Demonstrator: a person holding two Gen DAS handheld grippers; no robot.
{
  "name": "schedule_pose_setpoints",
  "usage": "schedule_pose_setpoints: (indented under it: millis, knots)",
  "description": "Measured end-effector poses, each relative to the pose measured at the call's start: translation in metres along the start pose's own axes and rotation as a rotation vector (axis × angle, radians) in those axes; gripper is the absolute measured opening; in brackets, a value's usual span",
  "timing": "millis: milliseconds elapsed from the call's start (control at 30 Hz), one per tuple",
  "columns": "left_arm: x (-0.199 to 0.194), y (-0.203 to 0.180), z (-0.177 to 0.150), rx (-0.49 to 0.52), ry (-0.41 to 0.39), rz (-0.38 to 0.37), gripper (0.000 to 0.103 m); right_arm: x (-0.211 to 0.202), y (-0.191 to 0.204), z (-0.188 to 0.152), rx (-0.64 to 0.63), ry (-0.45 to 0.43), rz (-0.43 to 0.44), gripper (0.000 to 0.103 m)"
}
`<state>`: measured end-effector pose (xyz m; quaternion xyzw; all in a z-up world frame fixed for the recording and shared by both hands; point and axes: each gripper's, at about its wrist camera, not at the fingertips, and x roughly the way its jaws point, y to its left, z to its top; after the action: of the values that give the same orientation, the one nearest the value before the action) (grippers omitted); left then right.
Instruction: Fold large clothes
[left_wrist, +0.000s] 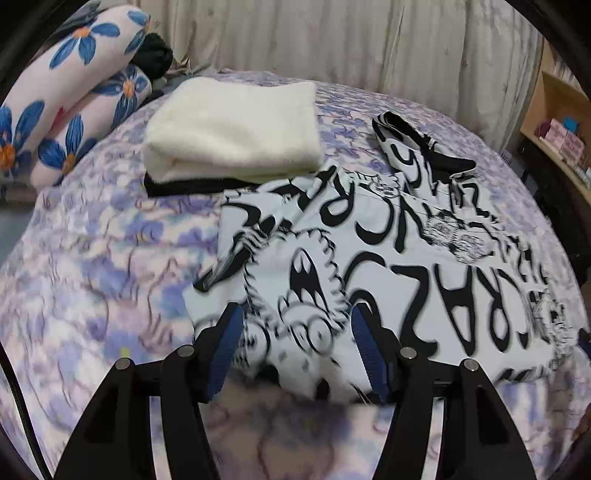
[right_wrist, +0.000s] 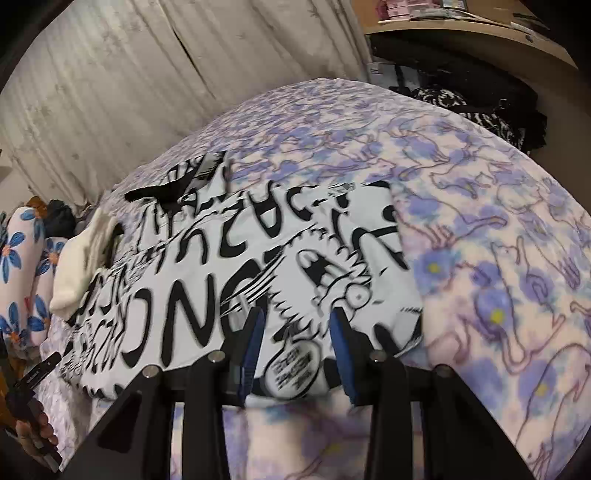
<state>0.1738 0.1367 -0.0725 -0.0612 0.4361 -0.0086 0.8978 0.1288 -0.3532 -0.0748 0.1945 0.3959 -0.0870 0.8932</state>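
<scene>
My left gripper (left_wrist: 295, 325) hangs above the near edge of the printed garment (left_wrist: 369, 251), a pale shirt covered in black lettering and cartoon figures. Its blue-padded fingers (left_wrist: 231, 332) stand spread, with the cloth visible below the gap; I see no pinch on the fabric. The garment lies partly folded on the bed (left_wrist: 103, 258), whose cover carries a lilac flower and cat print. Its black-trimmed collar end (left_wrist: 417, 147) points towards the curtain (left_wrist: 295, 37).

Just beyond the garment, touching its far left corner, a folded cream towel (left_wrist: 232, 129) rests on a dark item (left_wrist: 177, 186) whose edge shows beneath it. Two flowered pillows (left_wrist: 74, 92) lie at the head of the bed, to the left, with a black bundle (left_wrist: 155, 53) beside them. A wooden shelf (left_wrist: 561, 122) stands at the right.

My right gripper (right_wrist: 297, 339) hangs over the garment's (right_wrist: 221, 277) near right corner. Its fingers (right_wrist: 255, 332) stand apart, narrower than the left pair, and the hem with a round printed patch (right_wrist: 291, 369) lies under the gap. Whether the pads touch the cloth I cannot tell. At the lower left of this view, my left hand (right_wrist: 35, 432) grips the handle of the other tool.
</scene>
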Motion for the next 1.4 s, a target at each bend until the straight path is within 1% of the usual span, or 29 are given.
schedule_pose_setpoints:
  millis: [100,167,233,333,500,667,733,833,867,900,933,1033,1133,1200,1267,1300,1333,1367,1400]
  knots:
    - [-0.013,0.001,-0.010,-0.024,0.003,-0.023,0.060,-0.007,0.005,-0.005,0.001,0.003,0.019,0.038]
    - [-0.018,0.001,-0.016,-0.042,0.001,-0.039,0.060,-0.010,0.006,-0.009,0.006,0.002,0.032,0.042]
    - [-0.021,0.002,-0.023,-0.062,0.010,-0.066,0.063,-0.013,0.007,-0.015,0.013,0.006,0.043,0.050]
    - [-0.020,0.003,-0.036,-0.104,0.034,-0.105,0.066,-0.010,0.004,-0.026,0.031,0.032,0.057,0.058]
    - [-0.003,0.001,-0.055,-0.130,0.091,-0.117,0.066,0.003,-0.009,-0.048,0.095,0.093,0.064,0.058]
    - [0.017,-0.001,-0.063,-0.135,0.135,-0.118,0.066,0.020,-0.026,-0.063,0.184,0.155,0.071,0.058]
    - [0.027,-0.002,-0.064,-0.145,0.156,-0.131,0.066,0.026,-0.031,-0.065,0.224,0.164,0.084,0.058]
    - [0.042,0.000,-0.063,-0.166,0.174,-0.145,0.067,0.033,-0.034,-0.062,0.247,0.149,0.086,0.058]
    - [0.045,0.000,-0.062,-0.172,0.174,-0.151,0.068,0.035,-0.033,-0.059,0.250,0.146,0.088,0.059]
    - [0.048,0.002,-0.060,-0.183,0.164,-0.166,0.073,0.039,-0.032,-0.056,0.255,0.140,0.090,0.059]
    - [0.051,0.003,-0.058,-0.194,0.154,-0.177,0.074,0.043,-0.032,-0.053,0.260,0.139,0.092,0.059]
    - [0.061,0.007,-0.051,-0.237,0.133,-0.192,0.075,0.055,-0.031,-0.043,0.285,0.131,0.113,0.060]
    - [0.077,0.016,-0.041,-0.302,0.114,-0.205,0.075,0.067,-0.028,-0.036,0.314,0.122,0.121,0.066]
    - [0.085,0.022,-0.036,-0.345,0.088,-0.211,0.074,0.073,-0.027,-0.032,0.321,0.110,0.118,0.066]
    - [0.090,0.024,-0.032,-0.367,0.062,-0.202,0.074,0.077,-0.027,-0.029,0.328,0.092,0.122,0.066]
    - [0.092,0.023,-0.029,-0.377,0.047,-0.187,0.073,0.080,-0.027,-0.028,0.337,0.084,0.122,0.066]
    - [0.094,0.023,-0.028,-0.382,0.039,-0.171,0.066,0.082,-0.027,-0.027,0.343,0.081,0.119,0.066]
    - [0.095,0.022,-0.026,-0.391,0.025,-0.136,0.061,0.083,-0.027,-0.026,0.345,0.072,0.116,0.066]
    - [0.095,0.021,-0.024,-0.403,0.010,-0.109,0.048,0.083,-0.026,-0.025,0.340,0.060,0.108,0.063]
